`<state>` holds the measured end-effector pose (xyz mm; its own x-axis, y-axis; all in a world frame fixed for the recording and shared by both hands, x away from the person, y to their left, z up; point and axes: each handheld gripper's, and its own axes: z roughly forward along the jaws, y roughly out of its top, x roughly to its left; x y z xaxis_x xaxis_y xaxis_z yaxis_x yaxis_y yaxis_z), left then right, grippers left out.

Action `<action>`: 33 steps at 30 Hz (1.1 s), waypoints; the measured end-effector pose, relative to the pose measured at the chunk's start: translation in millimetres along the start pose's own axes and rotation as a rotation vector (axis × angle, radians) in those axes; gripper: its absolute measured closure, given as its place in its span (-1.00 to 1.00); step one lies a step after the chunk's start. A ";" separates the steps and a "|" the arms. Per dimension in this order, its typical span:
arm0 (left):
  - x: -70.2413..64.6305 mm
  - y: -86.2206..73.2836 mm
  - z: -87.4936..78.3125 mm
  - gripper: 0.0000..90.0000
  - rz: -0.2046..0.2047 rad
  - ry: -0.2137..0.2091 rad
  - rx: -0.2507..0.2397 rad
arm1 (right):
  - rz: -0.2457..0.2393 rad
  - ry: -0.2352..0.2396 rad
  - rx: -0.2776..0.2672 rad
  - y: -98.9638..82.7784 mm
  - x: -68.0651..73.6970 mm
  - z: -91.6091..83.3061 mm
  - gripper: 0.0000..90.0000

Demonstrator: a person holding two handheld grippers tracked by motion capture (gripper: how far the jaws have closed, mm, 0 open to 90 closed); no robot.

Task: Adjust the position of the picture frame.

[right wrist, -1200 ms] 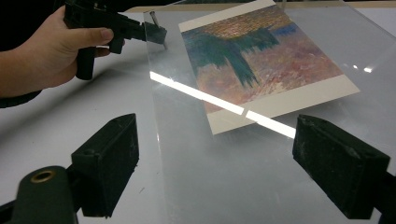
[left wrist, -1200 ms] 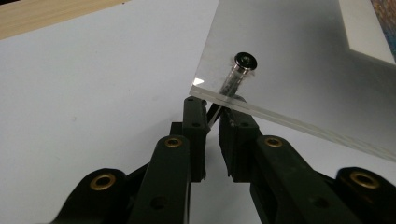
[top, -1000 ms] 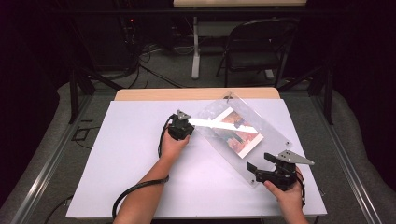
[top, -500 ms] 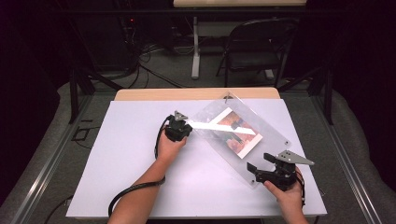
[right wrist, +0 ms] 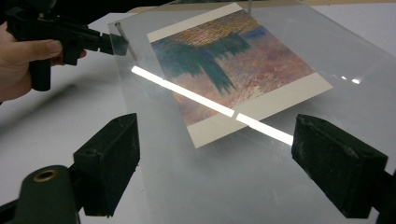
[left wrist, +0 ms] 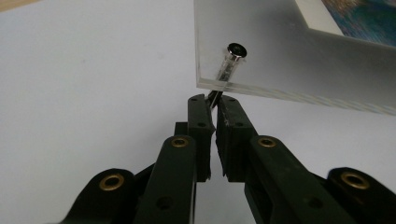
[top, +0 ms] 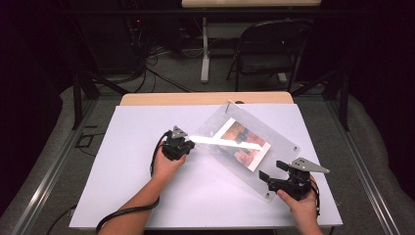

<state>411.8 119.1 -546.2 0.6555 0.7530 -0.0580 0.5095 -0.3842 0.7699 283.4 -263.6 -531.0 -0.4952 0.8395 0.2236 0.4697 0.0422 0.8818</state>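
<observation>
A clear acrylic frame [top: 281,139] holding a colourful print [top: 242,142] lies skewed on the white table. My left gripper [top: 187,142] is at the frame's left corner. In the left gripper view its jaws [left wrist: 211,100] are shut on the lower end of a small metal pin [left wrist: 229,63] that passes through the corner of the frame [left wrist: 280,56]. My right gripper [top: 264,178] is at the frame's near corner. Its jaws [right wrist: 219,130] stand wide open over the acrylic [right wrist: 243,186], one pad [right wrist: 109,165] beside the left edge. The print [right wrist: 233,65] and the left gripper [right wrist: 114,44] lie beyond.
The white tabletop [top: 127,196] has free room left of the frame and in front of it. A wooden strip [top: 205,98] borders the far edge. Behind the table stand a folding chair [top: 274,49] and floor cables [top: 156,58].
My left gripper has shifted a little to the left and toward the person, still at the frame's left corner. The right hand has kept still.
</observation>
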 end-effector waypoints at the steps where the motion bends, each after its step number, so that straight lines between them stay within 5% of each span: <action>1: -1.4 -2.8 -3.3 0.87 0.010 -0.006 0.005 | 0.000 0.000 -0.001 0.1 0.2 0.0 -0.66; 12: -27.1 -26.3 -34.5 0.87 0.037 -0.074 0.021 | -0.011 0.008 0.002 0.5 3.0 0.0 -0.63; 14: -30.6 -29.5 -41.3 0.88 0.019 -0.077 0.010 | -0.014 0.008 0.002 0.6 3.8 0.1 -0.62; 15: -28.1 -30.2 -48.1 1.00 -0.025 -0.129 -0.031 | -0.014 0.009 0.002 0.6 4.1 0.4 -0.62; 16: -27.6 -29.8 -53.8 1.00 -0.039 -0.123 -0.033 | -0.015 0.010 0.003 0.6 4.3 0.6 -0.61; 18: -34.6 -31.0 -59.2 1.00 0.051 -0.065 -0.028 | -0.016 0.010 0.004 0.5 4.5 1.1 -0.61; 21: -41.6 -32.7 -60.6 1.00 0.072 -0.060 -0.034 | -0.012 0.013 0.010 0.3 4.6 2.8 -0.61; 29: -35.2 -41.5 -53.1 0.99 0.039 -0.034 -0.010 | -0.025 0.026 0.008 1.5 7.3 2.2 -0.56; 33: -28.4 -40.9 -45.8 0.69 0.035 -0.042 -0.020 | -0.036 0.036 0.002 1.7 9.4 2.2 -0.43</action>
<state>346.8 137.9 -547.0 0.6956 0.7161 -0.0569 0.4750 -0.3990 0.7843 281.1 -254.5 -528.3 -0.5377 0.8175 0.2063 0.4526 0.0735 0.8887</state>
